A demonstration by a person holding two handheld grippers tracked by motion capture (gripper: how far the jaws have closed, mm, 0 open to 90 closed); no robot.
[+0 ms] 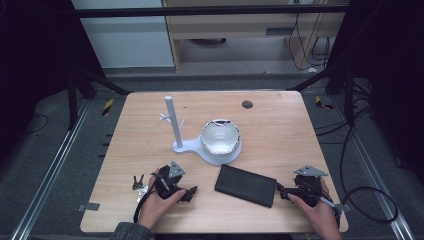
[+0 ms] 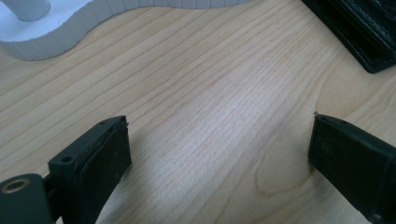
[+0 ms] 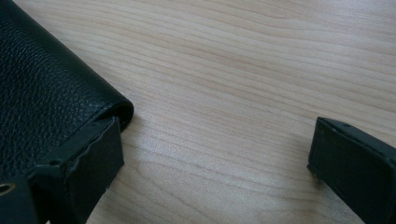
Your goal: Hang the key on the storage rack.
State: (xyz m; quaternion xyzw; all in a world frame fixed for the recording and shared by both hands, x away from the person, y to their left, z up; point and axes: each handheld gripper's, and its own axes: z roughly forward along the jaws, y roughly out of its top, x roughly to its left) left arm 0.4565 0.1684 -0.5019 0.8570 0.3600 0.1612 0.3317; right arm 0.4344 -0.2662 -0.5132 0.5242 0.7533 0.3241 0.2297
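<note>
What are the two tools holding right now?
Nothing. The left tool is open over bare table, and the right tool is open too, one jaw beside the corner of the black wallet without gripping it.

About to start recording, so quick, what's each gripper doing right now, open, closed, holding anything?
Left gripper: open, holding nothing, bare table between its jaws.
Right gripper: open, holding nothing, one jaw beside the black wallet.

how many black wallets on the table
1. The black wallet lies flat on the near part of the table, between the left gripper and the right gripper, in front of the white stand.
</note>
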